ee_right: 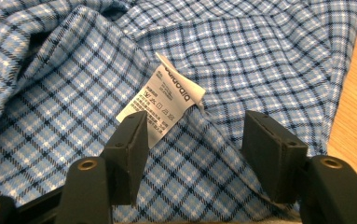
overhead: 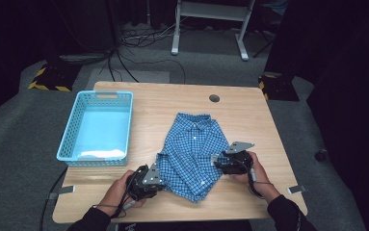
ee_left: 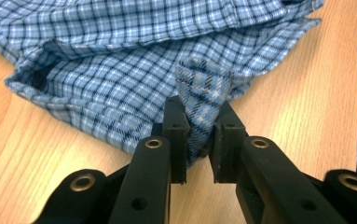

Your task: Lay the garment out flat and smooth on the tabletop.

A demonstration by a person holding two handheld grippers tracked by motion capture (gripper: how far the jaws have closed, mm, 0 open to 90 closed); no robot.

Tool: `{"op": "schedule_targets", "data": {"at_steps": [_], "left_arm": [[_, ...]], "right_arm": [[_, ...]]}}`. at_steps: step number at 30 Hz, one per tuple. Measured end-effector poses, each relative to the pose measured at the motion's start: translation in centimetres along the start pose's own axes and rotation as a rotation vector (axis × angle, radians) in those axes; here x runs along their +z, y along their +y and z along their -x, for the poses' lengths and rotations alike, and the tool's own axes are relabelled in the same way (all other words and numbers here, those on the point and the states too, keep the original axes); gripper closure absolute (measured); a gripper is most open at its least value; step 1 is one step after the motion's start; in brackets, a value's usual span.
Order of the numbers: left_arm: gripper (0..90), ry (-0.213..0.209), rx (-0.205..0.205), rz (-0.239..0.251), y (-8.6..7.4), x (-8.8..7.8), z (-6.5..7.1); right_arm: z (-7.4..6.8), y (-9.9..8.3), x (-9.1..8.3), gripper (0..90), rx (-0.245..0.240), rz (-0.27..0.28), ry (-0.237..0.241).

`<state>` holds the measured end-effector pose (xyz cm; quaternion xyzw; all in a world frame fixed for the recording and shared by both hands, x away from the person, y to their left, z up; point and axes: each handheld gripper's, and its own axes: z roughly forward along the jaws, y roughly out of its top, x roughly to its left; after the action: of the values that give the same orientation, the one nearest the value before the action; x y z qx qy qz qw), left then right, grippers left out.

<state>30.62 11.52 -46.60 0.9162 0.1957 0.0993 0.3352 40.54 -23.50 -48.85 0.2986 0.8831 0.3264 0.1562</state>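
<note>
Shirt: the blue-and-white checked cotton shirt [overhead: 194,154] lies folded on the light wooden table [overhead: 249,115], to the right of the light blue plastic basket [overhead: 98,126] and well apart from it.
Left gripper: the left gripper [ee_left: 199,128] is at the shirt's near left corner; its jaws are clenched on a raised fold of the checked cloth.
Right gripper: the right gripper [ee_right: 195,135] rests over the shirt's right edge; its jaws stand apart, released, with cloth under them and nothing pinched.
Label: a white care label [ee_right: 164,102] lies on the shirt, just beside one jaw of the right gripper.
Hands: the left hand [overhead: 119,190] and the right hand [overhead: 256,173] each hold their gripper at the near side of the shirt.
</note>
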Motion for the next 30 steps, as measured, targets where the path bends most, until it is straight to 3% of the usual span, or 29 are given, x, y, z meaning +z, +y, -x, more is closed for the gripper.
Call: {"op": "schedule_targets", "data": {"at_steps": [16,26,30], "left_arm": [[75.1,0.022,-0.054,-0.007,-2.7,-1.6,0.1],[70.9,0.028,-0.098,0.006,-4.4,-2.9,0.4],[63.6,0.039,-0.123,0.03,-4.8,-3.3,0.6]], "right_arm": [[0.0,0.1,0.0,38.6,0.002,-0.007,-0.009],[-0.6,0.7,-0.4,37.4,-0.07,-0.049,-0.039],[-0.8,1.2,-0.9,37.2,-0.07,-0.024,-0.026]]}}
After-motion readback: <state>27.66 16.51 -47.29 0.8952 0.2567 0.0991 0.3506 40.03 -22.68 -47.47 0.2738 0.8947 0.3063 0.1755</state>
